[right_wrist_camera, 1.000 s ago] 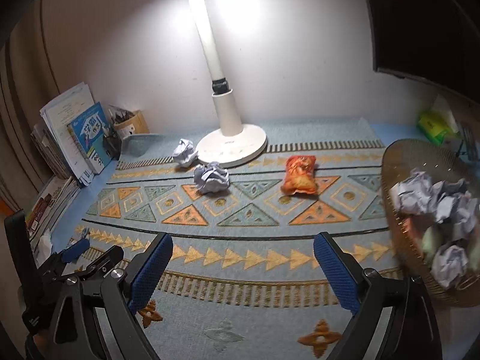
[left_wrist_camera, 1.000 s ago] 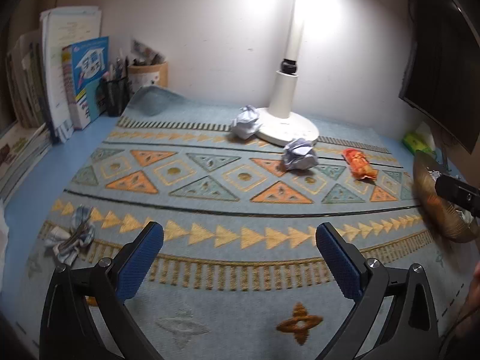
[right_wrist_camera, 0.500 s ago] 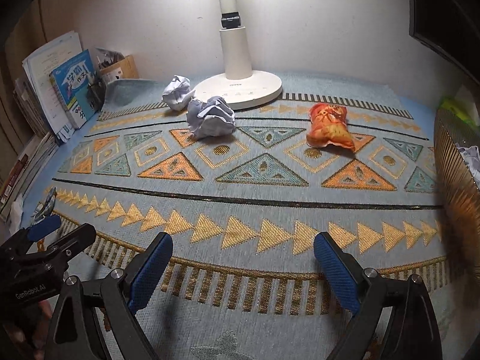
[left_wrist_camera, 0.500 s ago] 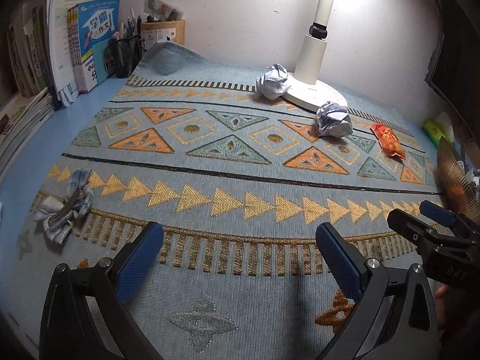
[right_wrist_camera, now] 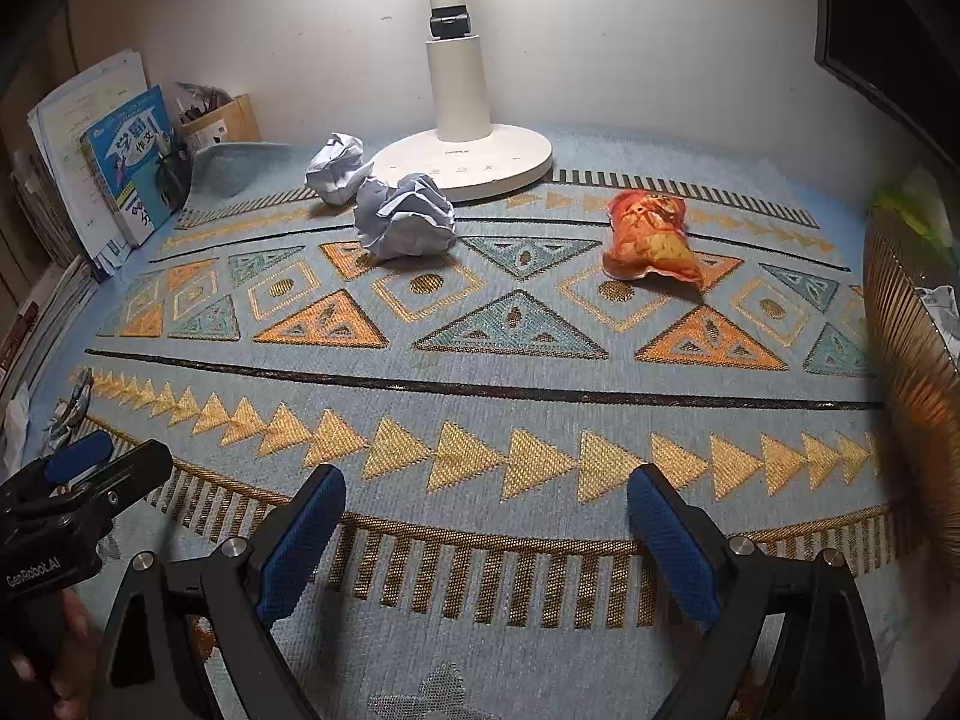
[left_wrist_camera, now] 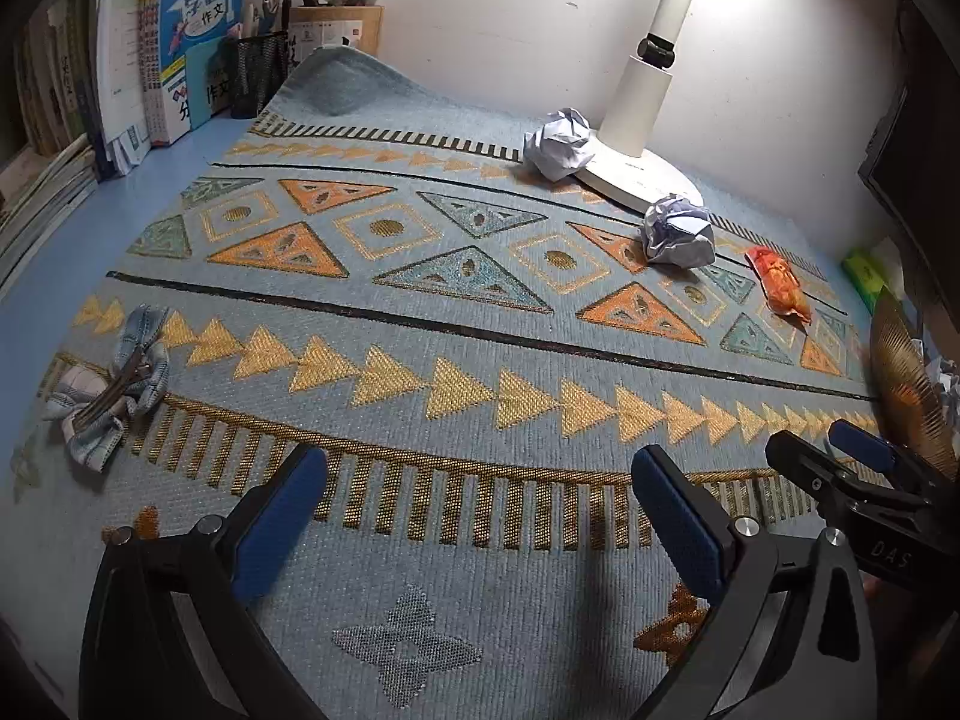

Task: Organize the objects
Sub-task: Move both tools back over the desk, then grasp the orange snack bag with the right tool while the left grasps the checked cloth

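Two crumpled paper balls lie on the patterned mat by the lamp base: a far one (left_wrist_camera: 559,143) (right_wrist_camera: 337,168) and a nearer one (left_wrist_camera: 679,231) (right_wrist_camera: 405,217). An orange snack packet (left_wrist_camera: 779,282) (right_wrist_camera: 651,237) lies to their right. A striped cloth hair clip (left_wrist_camera: 108,387) lies at the mat's left edge. A gold wire basket (left_wrist_camera: 906,366) (right_wrist_camera: 912,348) holding crumpled paper stands at the right edge. My left gripper (left_wrist_camera: 477,516) is open and empty, low over the mat's near part. My right gripper (right_wrist_camera: 486,531) is open and empty, beside it on the right.
A white desk lamp (left_wrist_camera: 642,138) (right_wrist_camera: 459,150) stands at the back. Books (left_wrist_camera: 180,42), a mesh pen cup (left_wrist_camera: 258,81) and a wooden holder (left_wrist_camera: 336,30) line the back left. A dark monitor (left_wrist_camera: 918,138) hangs at the right. A green packet (left_wrist_camera: 864,276) lies behind the basket.
Both grippers have come down and forward, closer to the mat. The basket has slid toward the right edge of both views. Both stay open.
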Demonstrator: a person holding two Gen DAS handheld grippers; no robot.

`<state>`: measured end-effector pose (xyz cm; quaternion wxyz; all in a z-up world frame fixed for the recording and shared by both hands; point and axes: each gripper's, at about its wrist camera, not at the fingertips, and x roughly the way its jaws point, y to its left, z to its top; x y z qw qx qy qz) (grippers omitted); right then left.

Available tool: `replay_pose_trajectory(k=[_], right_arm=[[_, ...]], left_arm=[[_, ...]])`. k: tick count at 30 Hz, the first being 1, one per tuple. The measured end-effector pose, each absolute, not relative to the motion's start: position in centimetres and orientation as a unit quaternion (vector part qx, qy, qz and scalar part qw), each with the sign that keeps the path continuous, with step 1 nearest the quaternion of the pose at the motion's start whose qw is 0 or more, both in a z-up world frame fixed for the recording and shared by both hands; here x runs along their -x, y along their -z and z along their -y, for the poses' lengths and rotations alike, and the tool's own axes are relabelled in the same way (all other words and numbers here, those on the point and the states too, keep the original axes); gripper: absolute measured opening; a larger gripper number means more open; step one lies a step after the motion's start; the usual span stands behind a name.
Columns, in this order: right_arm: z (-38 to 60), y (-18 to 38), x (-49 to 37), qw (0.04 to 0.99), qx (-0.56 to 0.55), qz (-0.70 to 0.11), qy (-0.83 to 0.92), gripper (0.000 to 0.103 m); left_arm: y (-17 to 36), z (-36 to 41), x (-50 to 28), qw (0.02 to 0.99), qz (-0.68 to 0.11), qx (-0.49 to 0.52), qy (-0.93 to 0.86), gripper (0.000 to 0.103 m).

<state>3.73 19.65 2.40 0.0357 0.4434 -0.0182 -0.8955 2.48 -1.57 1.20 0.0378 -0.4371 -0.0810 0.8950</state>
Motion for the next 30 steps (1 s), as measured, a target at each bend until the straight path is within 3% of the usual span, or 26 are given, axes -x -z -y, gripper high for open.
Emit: replay_pose_trajectory(k=[11, 22, 26, 30], right_arm=[[-20.1, -2.5, -3.7, 0.022, -0.441, 0.026, 0.897, 0.095], [-23.3, -3.6, -0.1, -0.004, -0.460, 0.089, 0.883, 0.094], [-24.8, -5.5, 2.4, -0.044, -0.428, 0.093, 0.898, 0.094], [-25.3, -5.1, 5.5, -0.109, -0.416, 0.042, 0.902, 0.094]], left_arm=[[-1.2, 1.9, -2.4, 0.052, 0.086, 0.436, -0.894, 0.102], [-2.0, 1.7, -2.9, 0.064, 0.072, 0.417, -0.904, 0.102], [-3.5, 2.7, -4.1, 0.031, 0.034, 0.385, -0.922, 0.102], [-5.2, 7.2, -6.6, -0.062, 0.029, 0.330, -0.941, 0.101]])
